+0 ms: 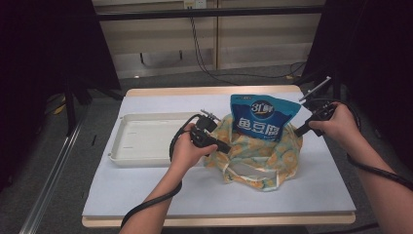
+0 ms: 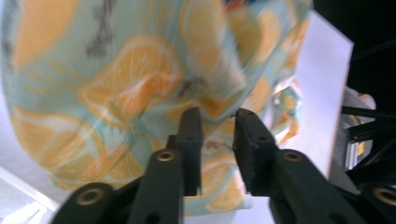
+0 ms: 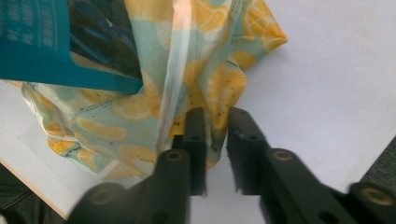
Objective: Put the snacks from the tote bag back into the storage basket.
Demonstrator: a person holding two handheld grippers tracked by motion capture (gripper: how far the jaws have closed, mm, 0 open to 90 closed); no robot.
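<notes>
Right now my left gripper [image 2: 215, 119] has its jaws slightly parted against the side of the orange-slice print cloth bag [image 1: 253, 153]; a fold of fabric sits in the gap, but the pads do not press it. My right gripper [image 3: 215, 116] stands the same way at the bag's other edge, jaws a little apart with cloth between them, unpinched. The bag rests on the white worktop [image 1: 146, 187], just right of the cream tray [image 1: 146, 139]. A blue snack packet [image 1: 263, 117] stands up out of the bag, printed with a round "31" logo and large white Chinese characters.
</notes>
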